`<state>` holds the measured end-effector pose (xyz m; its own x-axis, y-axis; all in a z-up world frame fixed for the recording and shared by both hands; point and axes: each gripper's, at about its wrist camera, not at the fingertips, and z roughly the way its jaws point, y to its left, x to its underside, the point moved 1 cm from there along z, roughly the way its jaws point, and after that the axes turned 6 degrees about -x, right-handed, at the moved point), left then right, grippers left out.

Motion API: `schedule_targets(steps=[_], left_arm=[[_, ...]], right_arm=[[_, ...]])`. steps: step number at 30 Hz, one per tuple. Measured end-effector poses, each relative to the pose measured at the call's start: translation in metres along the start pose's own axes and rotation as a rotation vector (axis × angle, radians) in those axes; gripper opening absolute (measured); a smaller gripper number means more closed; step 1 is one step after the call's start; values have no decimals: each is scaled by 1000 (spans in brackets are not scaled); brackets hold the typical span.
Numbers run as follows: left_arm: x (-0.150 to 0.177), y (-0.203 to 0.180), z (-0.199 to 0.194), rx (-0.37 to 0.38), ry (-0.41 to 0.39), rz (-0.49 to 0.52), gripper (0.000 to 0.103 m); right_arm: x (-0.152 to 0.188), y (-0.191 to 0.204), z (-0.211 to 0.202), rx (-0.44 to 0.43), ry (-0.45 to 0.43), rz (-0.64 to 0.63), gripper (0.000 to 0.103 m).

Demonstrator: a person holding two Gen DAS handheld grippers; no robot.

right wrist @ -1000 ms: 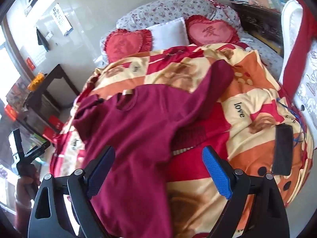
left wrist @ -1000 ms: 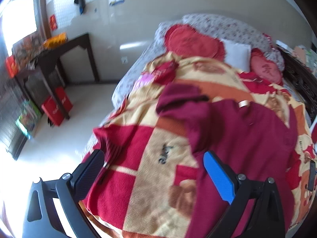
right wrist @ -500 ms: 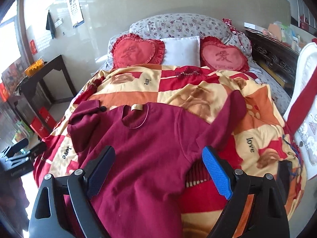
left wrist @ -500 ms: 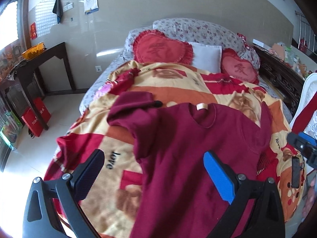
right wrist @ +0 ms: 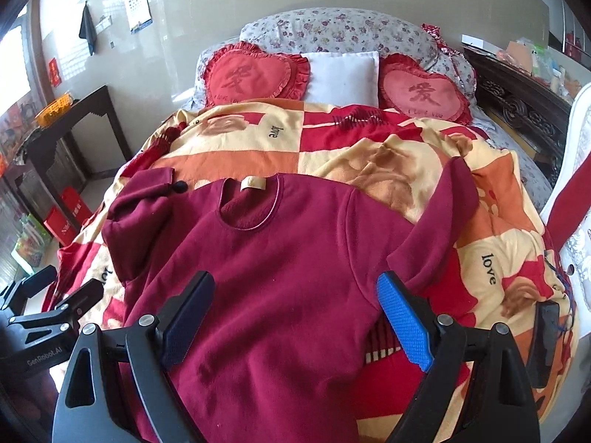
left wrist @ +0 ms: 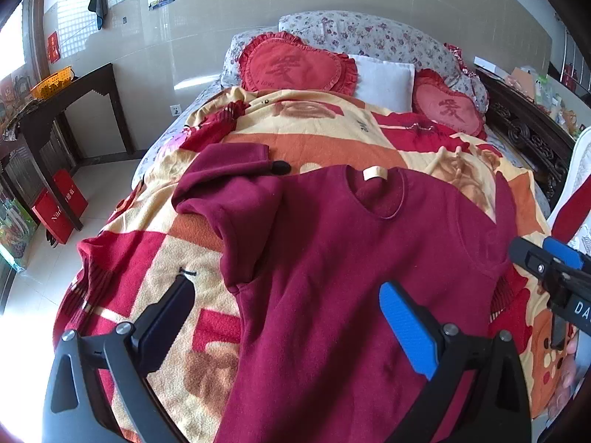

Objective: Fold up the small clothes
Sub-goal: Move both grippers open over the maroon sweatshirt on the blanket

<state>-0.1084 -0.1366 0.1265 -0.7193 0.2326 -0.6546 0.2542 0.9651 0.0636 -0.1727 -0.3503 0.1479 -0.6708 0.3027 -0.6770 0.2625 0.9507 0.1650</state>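
Note:
A maroon long-sleeved top (left wrist: pixel 343 258) lies face up on the bed, collar away from me, and also shows in the right wrist view (right wrist: pixel 280 258). Its left sleeve (left wrist: pixel 229 181) is bunched and folded near the shoulder. Its right sleeve (right wrist: pixel 439 217) stretches up and to the right. My left gripper (left wrist: pixel 288 317) is open and empty above the top's lower left part. My right gripper (right wrist: pixel 295 313) is open and empty above the top's lower middle. Each gripper shows at the edge of the other's view.
A red, orange and cream blanket (right wrist: pixel 369 155) covers the bed. Two red heart cushions (right wrist: pixel 255 77) and a white pillow (right wrist: pixel 343 74) sit at the head. A dark phone (right wrist: pixel 543 336) lies on the bed's right edge. A dark side table (left wrist: pixel 66 110) stands at left.
Both grippers have swung round to face the bed head squarely and steadied over the top's lower half. The top lies as it did. Both jaws stayed open.

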Motion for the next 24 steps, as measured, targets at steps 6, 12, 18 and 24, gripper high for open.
schedule_targets(steps=[6,12,18,24], left_arm=[[0,0,13,-14,9,6,102],[3,6,27,-27,28,-5,102],[5,10,36,-39,41,-12,102],[4,14,43,-47,46,-19,102]], right_arm=[[-1,5,16,-29,5,10,74],[-1,10,31,-42,21,-2,74],[0,12,44,-57,34,3,74],[-1,19,51,-59,48,-16,73]])
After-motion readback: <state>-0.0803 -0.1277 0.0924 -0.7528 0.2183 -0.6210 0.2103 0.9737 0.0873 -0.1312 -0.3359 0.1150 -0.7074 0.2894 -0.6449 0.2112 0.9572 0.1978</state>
